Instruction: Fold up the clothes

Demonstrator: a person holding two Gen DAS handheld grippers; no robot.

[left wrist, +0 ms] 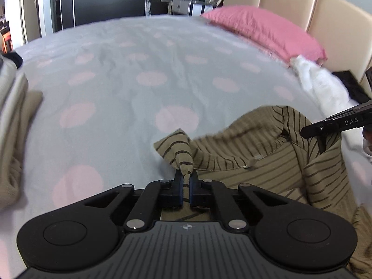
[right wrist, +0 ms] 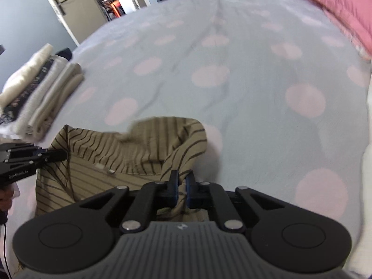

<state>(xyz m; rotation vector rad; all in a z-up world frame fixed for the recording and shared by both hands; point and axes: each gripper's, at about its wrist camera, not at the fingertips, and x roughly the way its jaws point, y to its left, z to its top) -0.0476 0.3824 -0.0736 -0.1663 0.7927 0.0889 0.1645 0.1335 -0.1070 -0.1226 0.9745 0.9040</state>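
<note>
Both my grippers, left gripper [left wrist: 186,177] and right gripper [right wrist: 182,177], are pinching the striped shirt [left wrist: 267,169] low in frame. Looks like the pick-up step; next I'd lift and spread it flat.

right claw [right wrist: 181,176]: clamped on a bunched fold of the tan striped shirt [right wrist: 130,148] | left claw [right wrist: 64,155]: at the shirt's left edge, grip unclear | shirt: crumpled on the grey pink-dotted bedspread [right wrist: 232,58] | folded clothes stack [right wrist: 39,93]: far left | pink pillow [right wrist: 341,7]: upper right

Dotted bedspread [left wrist: 139,53]: striped shirt [left wrist: 267,169], folded stack [right wrist: 39,93], pink pillow [left wrist: 262,28].
</note>
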